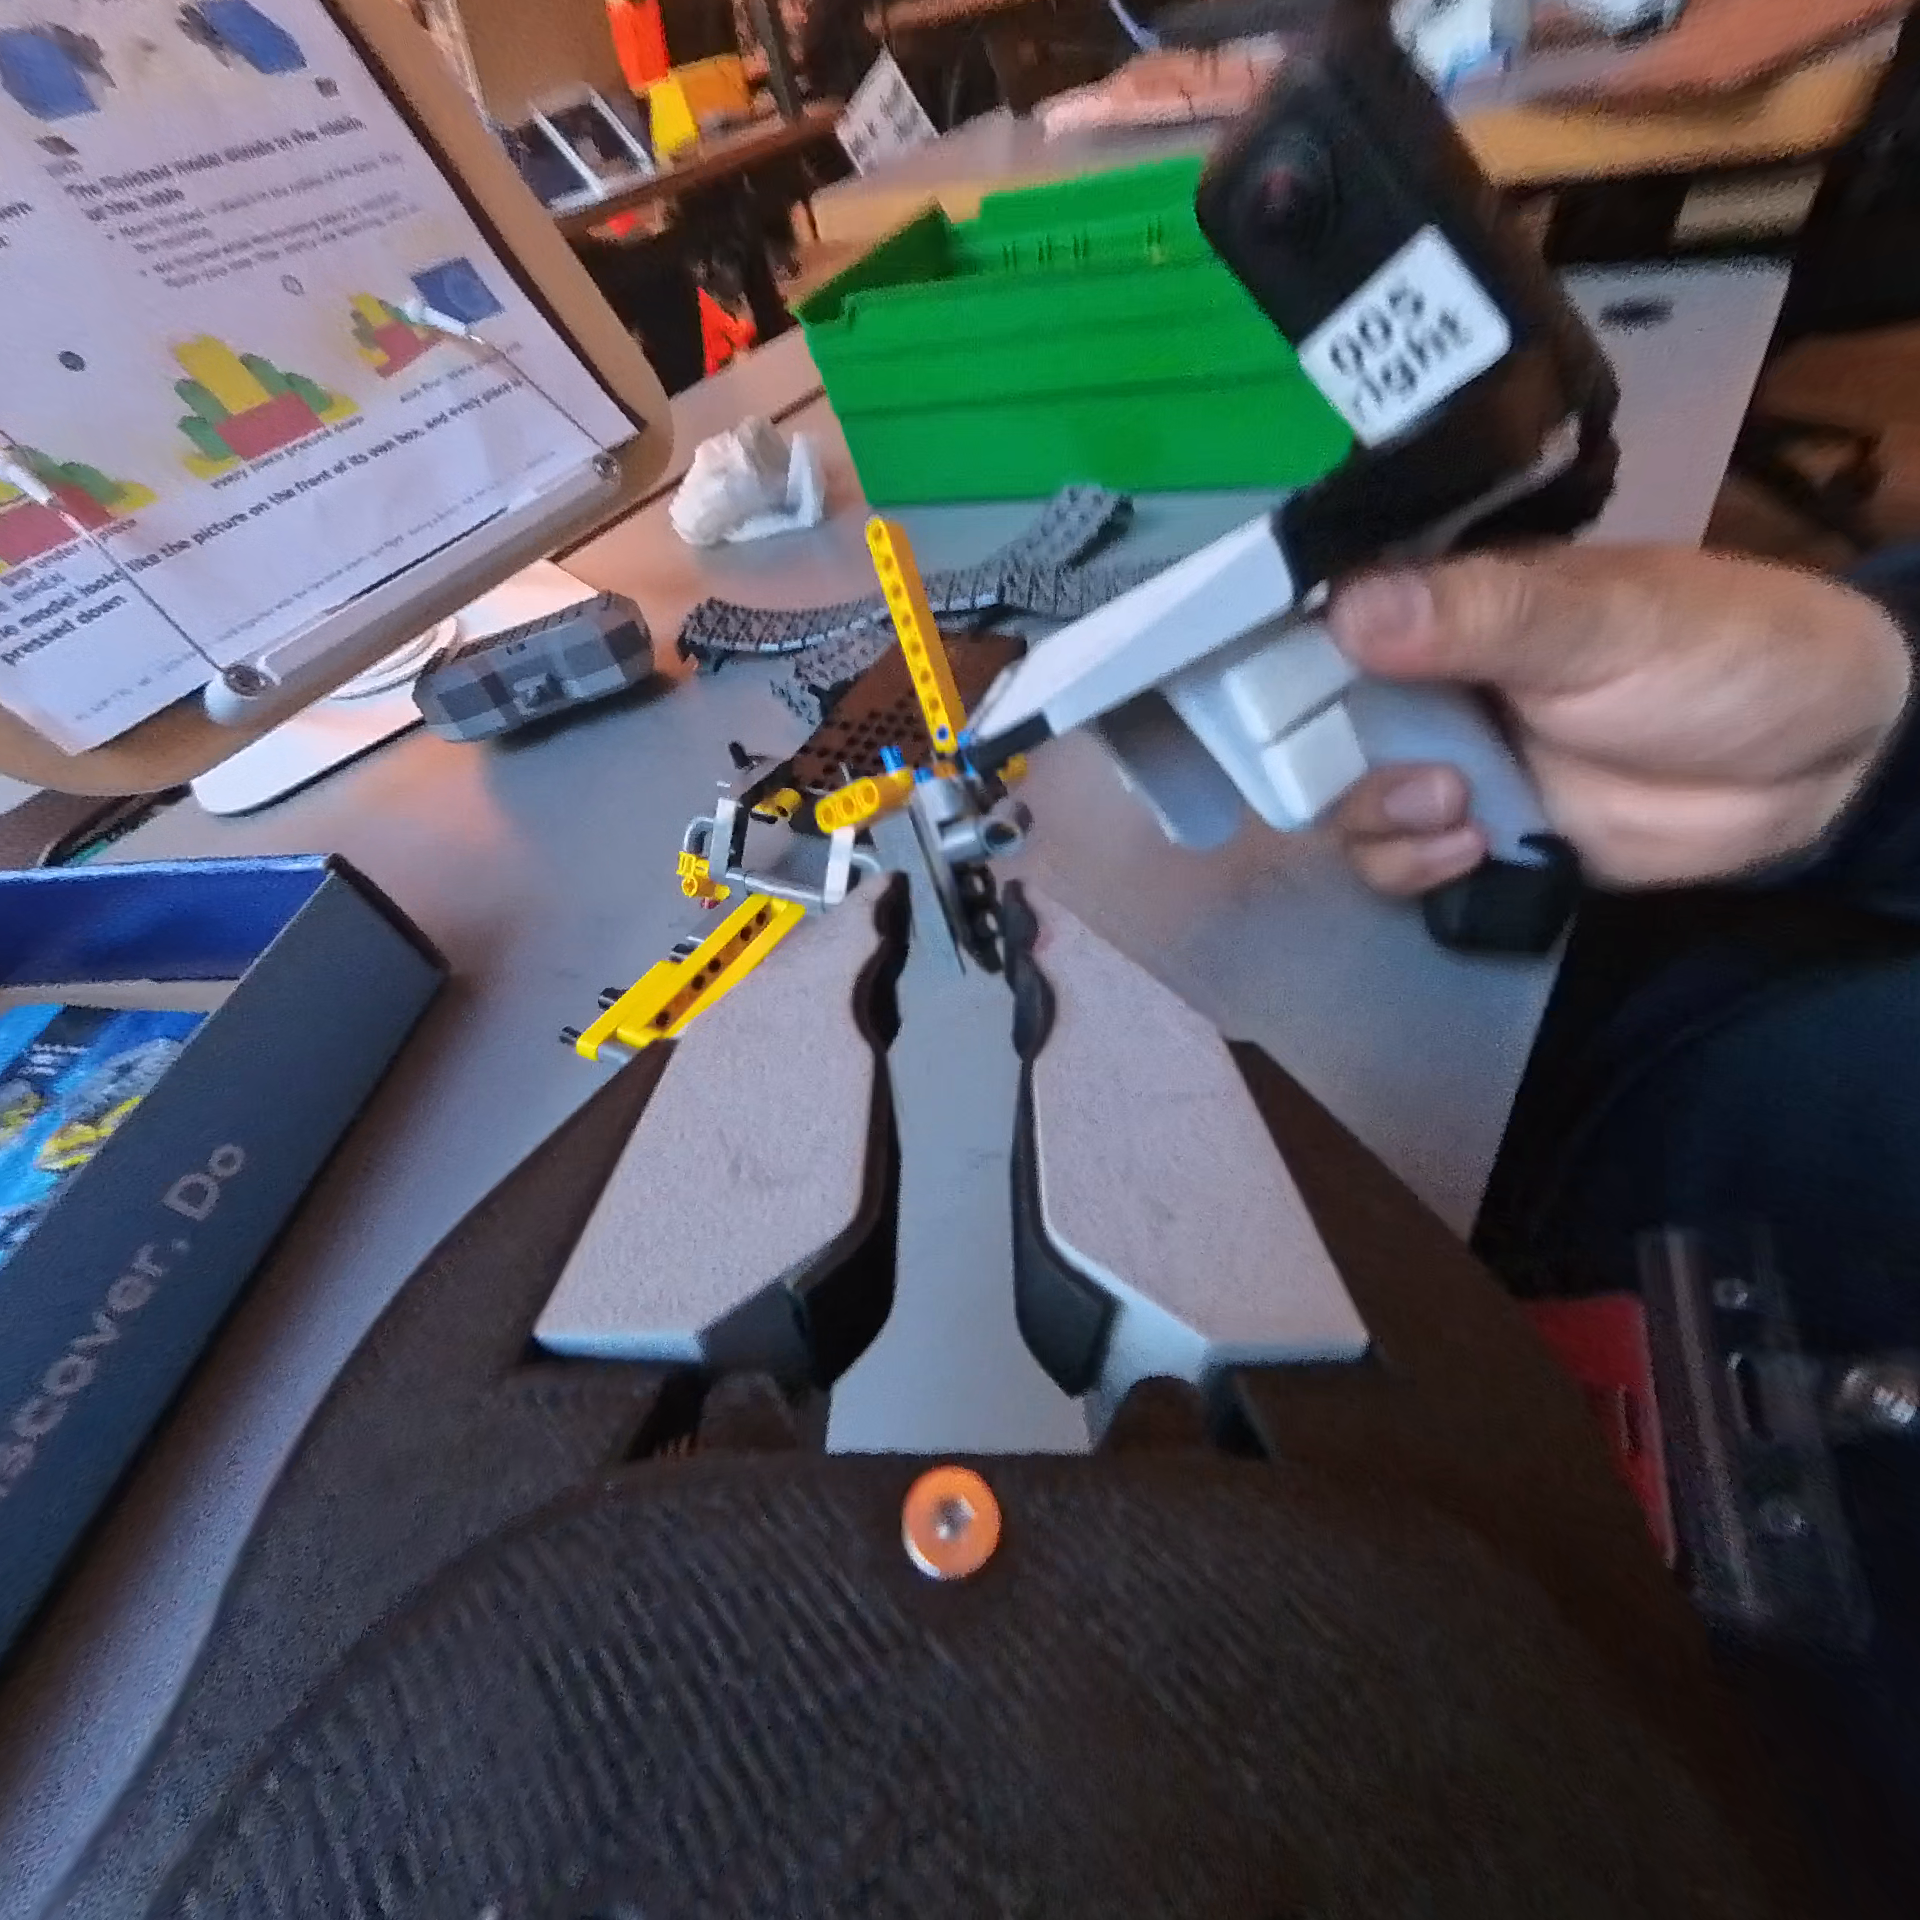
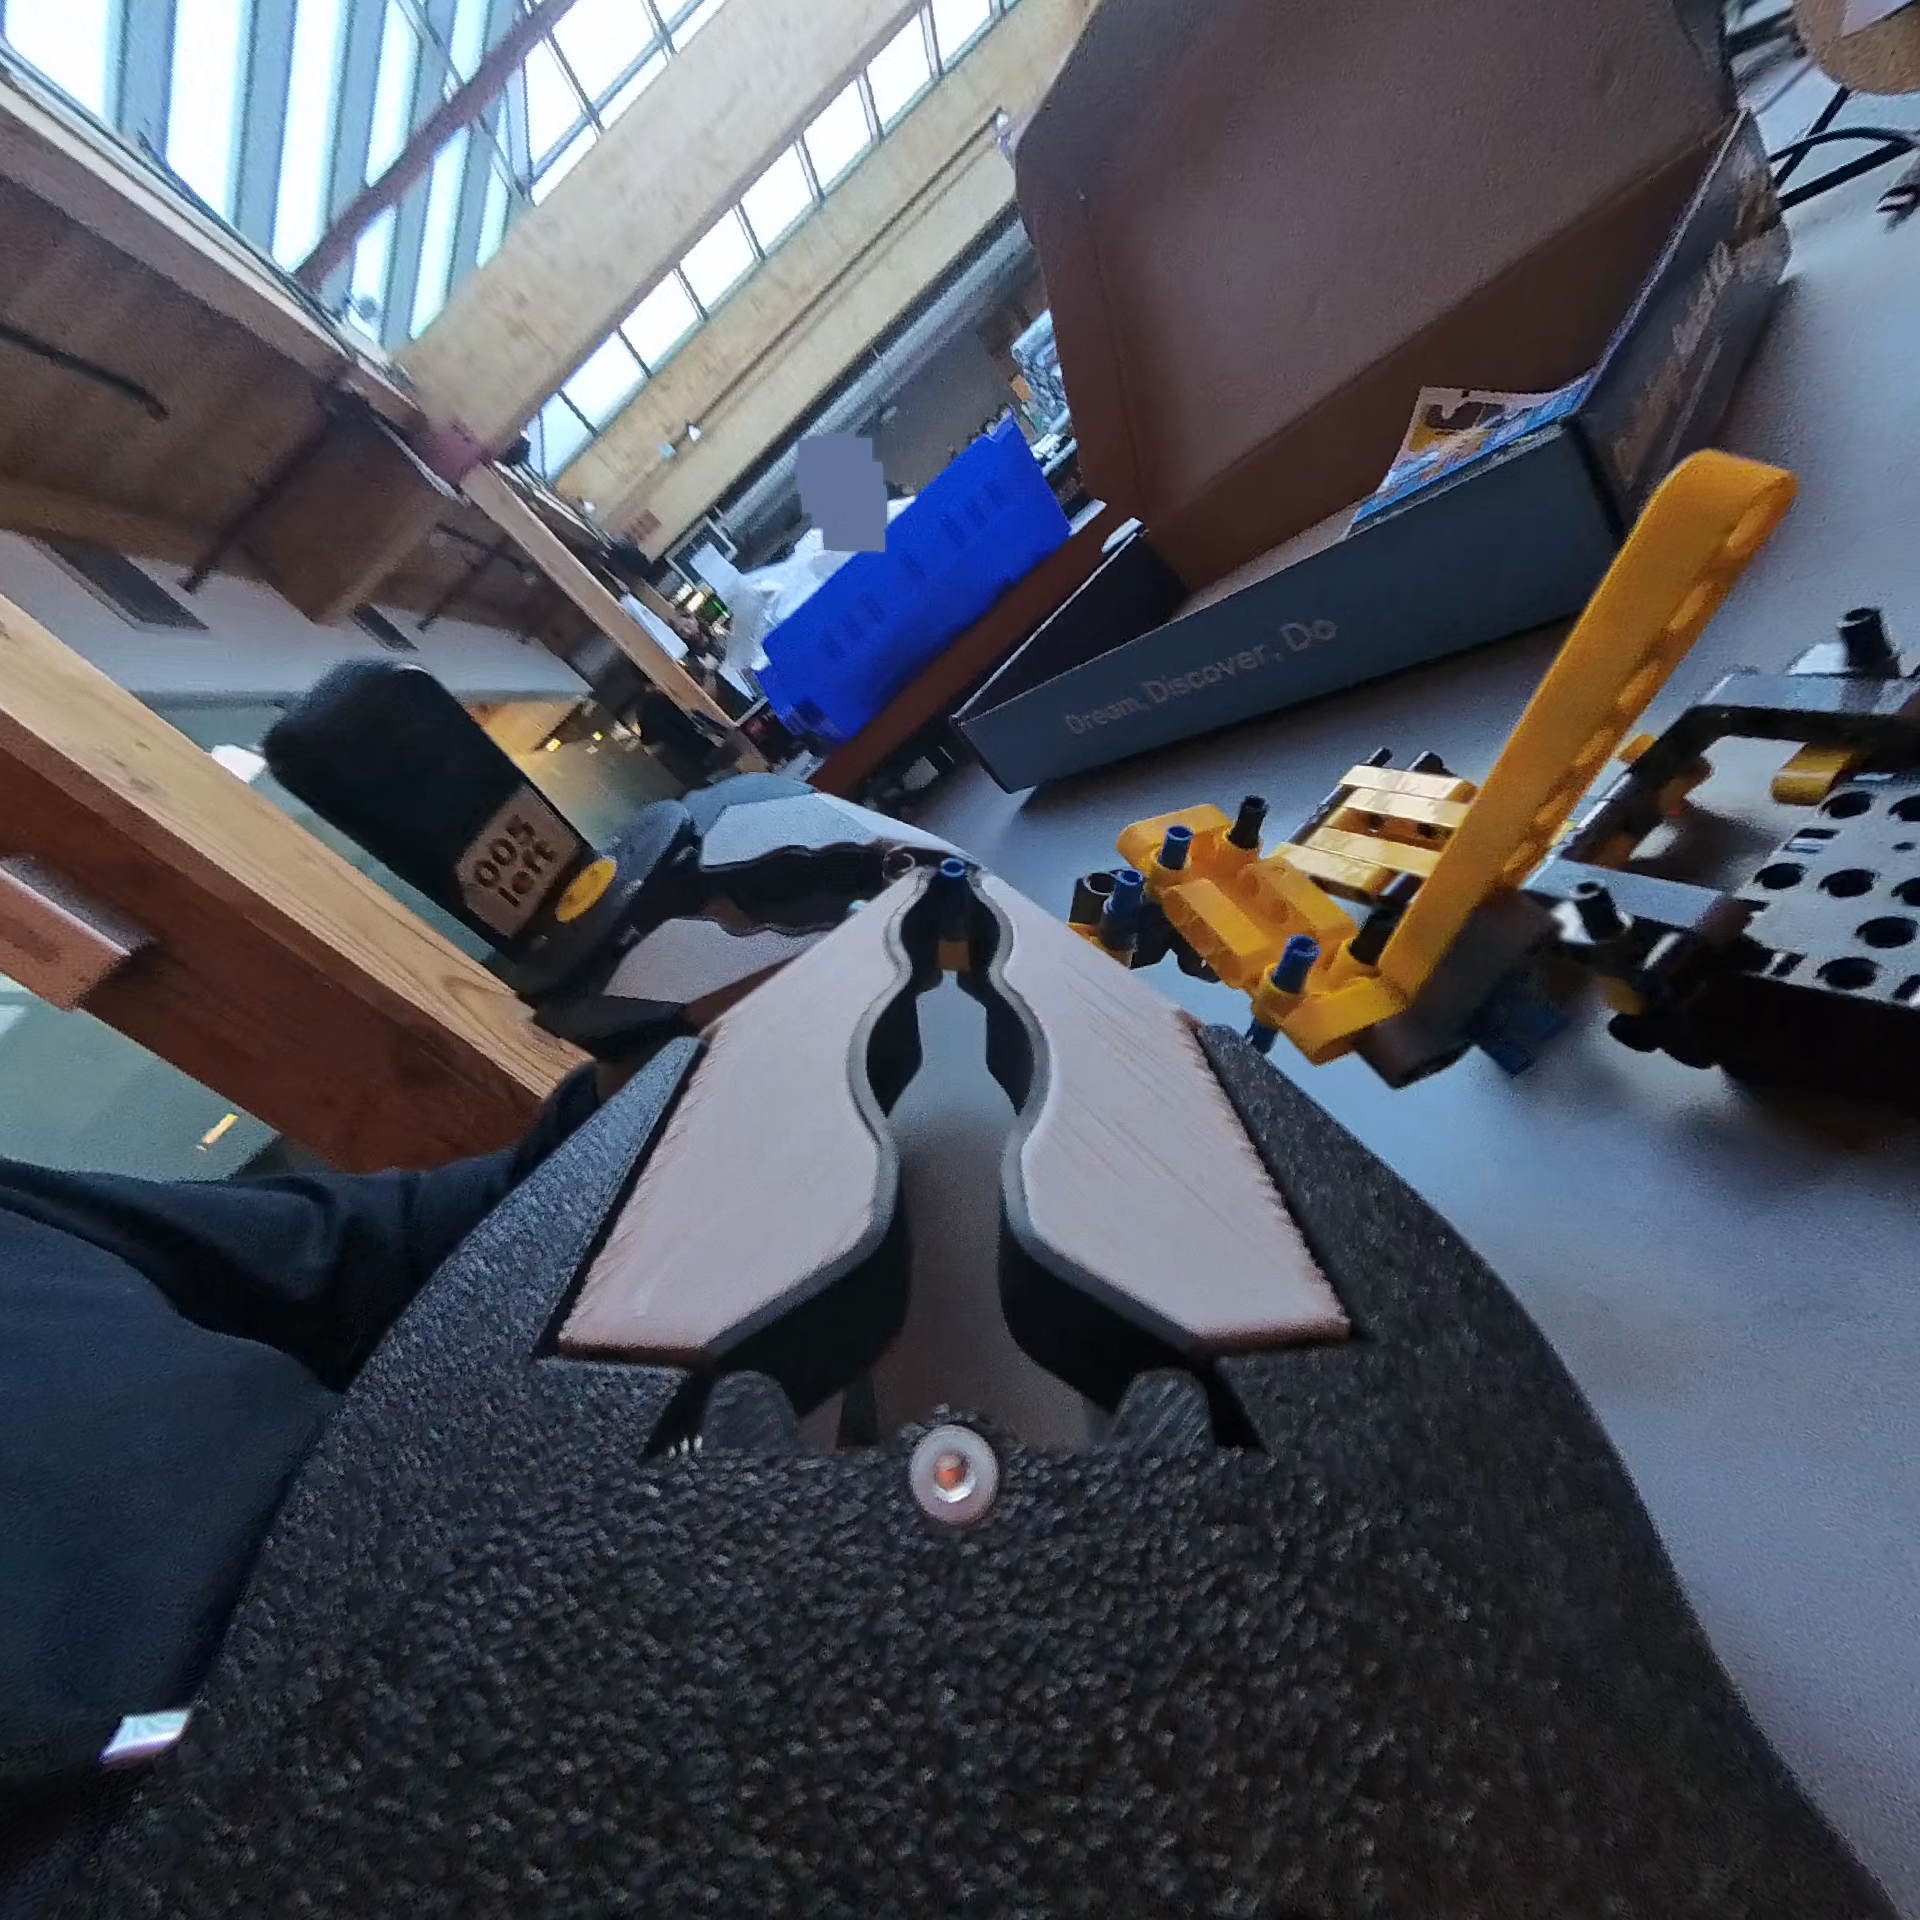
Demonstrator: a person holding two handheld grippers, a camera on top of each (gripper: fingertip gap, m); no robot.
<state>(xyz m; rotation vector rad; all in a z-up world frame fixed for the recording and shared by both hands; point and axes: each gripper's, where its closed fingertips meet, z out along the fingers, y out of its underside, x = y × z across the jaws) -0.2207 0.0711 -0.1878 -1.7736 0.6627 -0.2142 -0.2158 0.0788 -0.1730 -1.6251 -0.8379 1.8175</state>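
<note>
The grey bench carries a green bin at the back, a dark box on the left and a yellow-and-black brick model in the middle, with a yellow beam standing up from it. The left gripper points at the model's near end; its jaws are almost closed, seemingly pinching a thin grey and black part there. The right gripper, held in a hand, comes in from the right, its jaws closed on a small blue pin beside the model.
</note>
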